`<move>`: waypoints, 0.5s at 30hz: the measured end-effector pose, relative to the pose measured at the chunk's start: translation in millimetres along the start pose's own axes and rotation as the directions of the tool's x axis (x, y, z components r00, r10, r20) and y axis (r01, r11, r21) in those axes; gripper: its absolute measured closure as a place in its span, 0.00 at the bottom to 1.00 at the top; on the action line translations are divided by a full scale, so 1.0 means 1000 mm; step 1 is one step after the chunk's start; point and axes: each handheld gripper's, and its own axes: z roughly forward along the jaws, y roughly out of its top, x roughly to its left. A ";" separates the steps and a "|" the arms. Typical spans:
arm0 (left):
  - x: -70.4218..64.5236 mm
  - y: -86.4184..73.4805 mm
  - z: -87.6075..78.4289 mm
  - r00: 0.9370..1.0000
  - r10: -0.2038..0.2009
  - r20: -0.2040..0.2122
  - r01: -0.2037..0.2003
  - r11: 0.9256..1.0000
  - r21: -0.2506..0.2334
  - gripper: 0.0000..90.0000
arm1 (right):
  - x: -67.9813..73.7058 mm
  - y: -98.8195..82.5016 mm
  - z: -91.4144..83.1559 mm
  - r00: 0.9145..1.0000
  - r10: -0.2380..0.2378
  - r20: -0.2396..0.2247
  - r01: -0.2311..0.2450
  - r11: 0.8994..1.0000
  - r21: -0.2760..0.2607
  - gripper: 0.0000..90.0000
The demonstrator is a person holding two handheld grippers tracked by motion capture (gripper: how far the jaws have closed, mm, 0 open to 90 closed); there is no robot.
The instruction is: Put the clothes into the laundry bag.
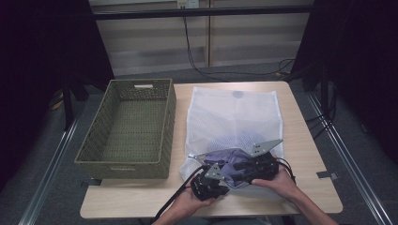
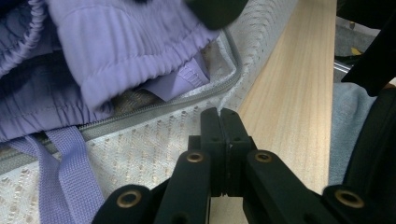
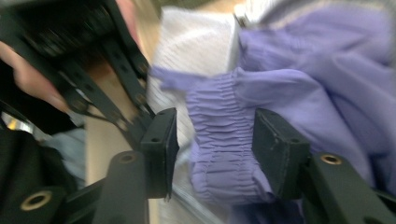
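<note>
wicker basket (image 1: pixel 126 126) left on tabletop (image 1: pixel 300 154), empty | left gripper (image 2: pixel 220 122) jaws pressed together, on mesh laundry bag (image 1: pixel 230 112) edge below zipper | purple garment (image 3: pixel 224 154) in bag mouth, elastic band between right gripper (image 3: pixel 215 140) wide jaws, right nearer

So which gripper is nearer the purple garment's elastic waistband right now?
Right. The right gripper has its open jaws either side of the waistband; the left gripper is shut at the mesh bag edge, beside it.
</note>
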 end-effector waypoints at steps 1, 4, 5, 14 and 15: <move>0.000 0.000 0.000 1.000 0.000 0.003 0.000 1.000 -0.003 1.00 | -0.001 -0.002 0.003 1.000 -0.004 0.006 0.004 1.000 0.011 0.54; 0.001 0.000 0.000 1.000 0.012 0.005 -0.012 1.000 -0.003 1.00 | -0.002 -0.007 0.010 1.000 -0.009 0.018 0.008 0.998 0.058 0.50; 0.000 0.000 0.000 1.000 -0.008 0.004 0.008 1.000 -0.001 1.00 | -0.003 -0.008 0.013 1.000 -0.016 0.019 0.015 0.998 0.066 0.48; 0.001 0.000 0.001 1.000 -0.025 0.002 0.025 1.000 -0.010 1.00 | -0.001 -0.010 0.024 0.997 -0.046 0.055 0.040 0.994 0.100 0.47; 0.002 -0.001 0.003 0.999 -0.029 0.034 0.030 0.999 -0.031 1.00 | 0.000 -0.010 0.024 0.996 -0.059 0.073 0.052 0.993 0.102 0.49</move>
